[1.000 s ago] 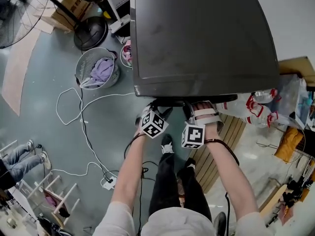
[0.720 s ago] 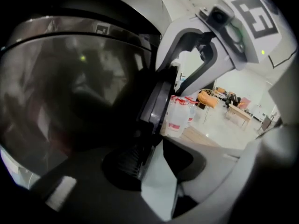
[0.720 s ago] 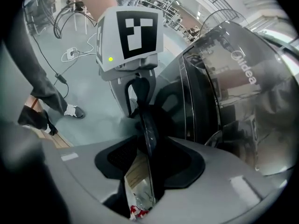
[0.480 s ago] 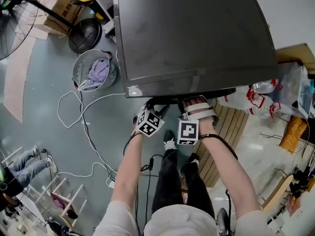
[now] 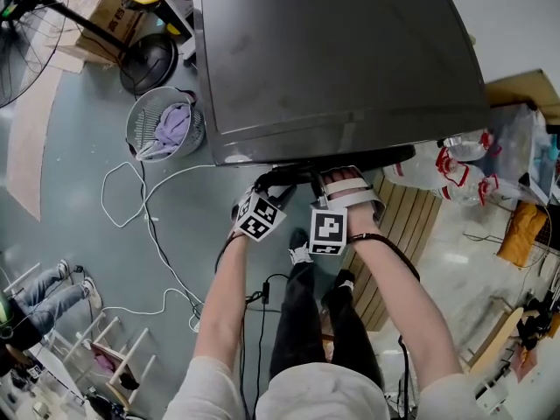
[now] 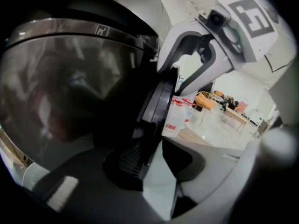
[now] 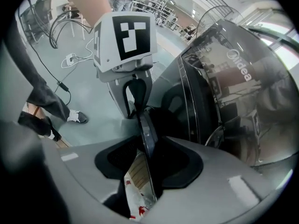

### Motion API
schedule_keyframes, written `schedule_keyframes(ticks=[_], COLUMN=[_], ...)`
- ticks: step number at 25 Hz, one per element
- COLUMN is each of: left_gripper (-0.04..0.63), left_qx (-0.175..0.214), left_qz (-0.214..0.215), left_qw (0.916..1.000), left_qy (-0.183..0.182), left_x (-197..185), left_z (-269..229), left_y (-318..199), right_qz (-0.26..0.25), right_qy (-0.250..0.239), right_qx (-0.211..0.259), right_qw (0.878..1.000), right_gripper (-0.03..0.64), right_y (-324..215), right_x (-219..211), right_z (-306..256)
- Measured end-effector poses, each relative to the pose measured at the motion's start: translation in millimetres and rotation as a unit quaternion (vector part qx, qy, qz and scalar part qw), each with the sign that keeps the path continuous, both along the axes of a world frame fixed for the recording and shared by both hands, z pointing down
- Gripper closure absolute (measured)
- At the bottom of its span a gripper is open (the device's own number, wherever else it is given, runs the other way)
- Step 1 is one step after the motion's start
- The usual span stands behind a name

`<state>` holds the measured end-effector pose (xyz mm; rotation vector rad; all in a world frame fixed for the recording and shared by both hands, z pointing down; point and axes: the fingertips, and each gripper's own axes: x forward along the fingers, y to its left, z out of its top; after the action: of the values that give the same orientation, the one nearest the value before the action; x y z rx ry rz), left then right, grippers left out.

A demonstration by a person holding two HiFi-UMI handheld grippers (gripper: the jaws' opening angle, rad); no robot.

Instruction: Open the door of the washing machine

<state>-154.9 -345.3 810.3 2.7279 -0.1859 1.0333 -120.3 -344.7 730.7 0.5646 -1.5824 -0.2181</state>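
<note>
Now the door (image 5: pixel 350 162) shows as a longer dark bar under the front edge of the washing machine (image 5: pixel 332 59) than it did a second ago. My head camera has drifted too, so I judge only that the door may be coming off its latch. Both hands have barely moved. The left tool (image 6: pixel 156 160) is closing, its jaws spread either side of the door's rim, with a sliver of daylight beside one pad. The right tool (image 7: pixel 147 164) straddles the same rim, jaws apart, not clamped. Once the left one bites, a steady outward pull should swing the door.
</note>
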Motion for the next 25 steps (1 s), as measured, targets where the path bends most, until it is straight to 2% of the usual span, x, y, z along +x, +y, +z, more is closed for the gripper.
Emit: schedule_keyframes(ticks=[2,15,25], left_gripper=[0.42,0.419,0.419], left_qx=[-0.008,-0.024,-0.043], left_qz=[0.005,-0.038,-0.064], left_qw=[0.9999,0.9988,0.997], left_qy=[0.006,0.019,0.001], left_x=[-3,-3,-4], left_z=[0,4,6], left_y=[7,41,82], right_qz=[-0.004,-0.024,-0.057], right_qy=[-0.004,-0.003,-0.004], right_qx=[0.002,-0.008,-0.019], right_qw=[1.0,1.0,0.998], right_gripper=[0.463,0.463,0.463], right_y=[7,35,71], right_x=[-1,-4,-5], right_z=[0,2,3])
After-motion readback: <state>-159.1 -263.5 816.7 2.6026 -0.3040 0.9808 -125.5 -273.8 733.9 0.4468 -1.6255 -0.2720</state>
